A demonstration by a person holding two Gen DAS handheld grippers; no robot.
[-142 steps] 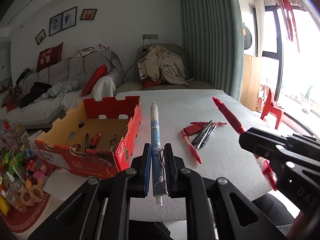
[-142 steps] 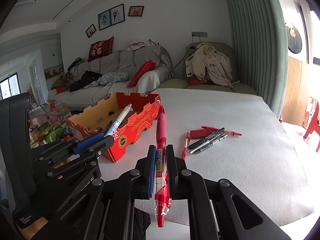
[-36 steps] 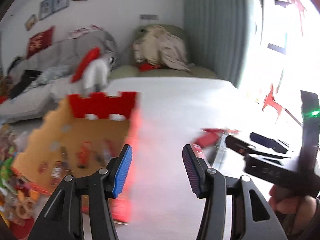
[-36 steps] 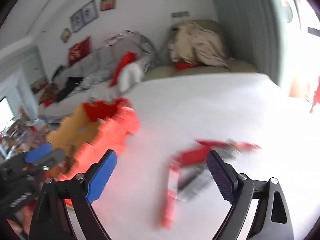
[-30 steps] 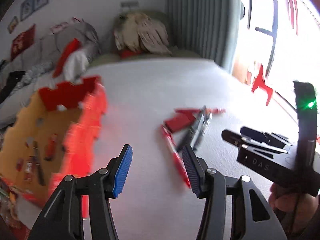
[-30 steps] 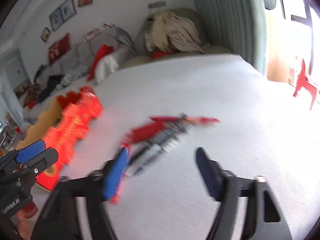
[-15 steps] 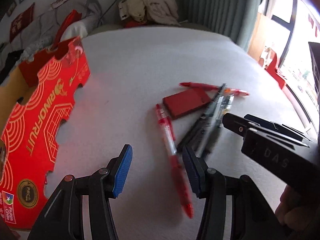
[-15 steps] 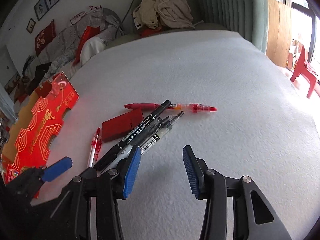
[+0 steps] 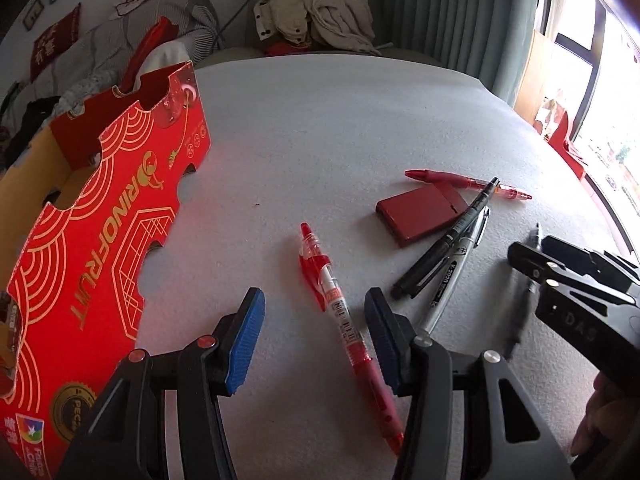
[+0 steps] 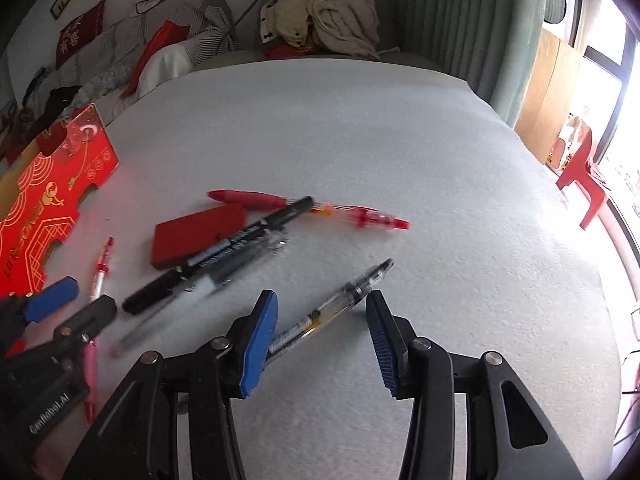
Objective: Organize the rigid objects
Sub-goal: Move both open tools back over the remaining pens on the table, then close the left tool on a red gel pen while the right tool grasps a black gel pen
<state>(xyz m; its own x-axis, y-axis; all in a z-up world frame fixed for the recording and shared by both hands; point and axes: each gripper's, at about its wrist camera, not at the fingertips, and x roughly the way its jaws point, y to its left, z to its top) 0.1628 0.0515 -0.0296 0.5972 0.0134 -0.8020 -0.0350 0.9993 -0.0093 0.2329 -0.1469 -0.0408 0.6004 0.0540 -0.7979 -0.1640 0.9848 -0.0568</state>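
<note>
Table (image 9: pixel 340 120) is carrying a red cardboard box (image 9: pixel 100 240) and loose pens. Pick-up step is proceeding. Left hand-held gripper (image 9: pixel 316 336), spread, is straddling the red pen (image 9: pixel 340 312); right hand-held gripper (image 10: pixel 320 332), spread, is bracketing the clear pen (image 10: pixel 340 300). Next: closing squarely on each barrel.

Black two-finger left gripper (image 9: pixel 314 338) and right gripper (image 10: pixel 322 338), ribbed blue pads (image 9: pixel 246 338), silver and red screws, white lettering
</note>
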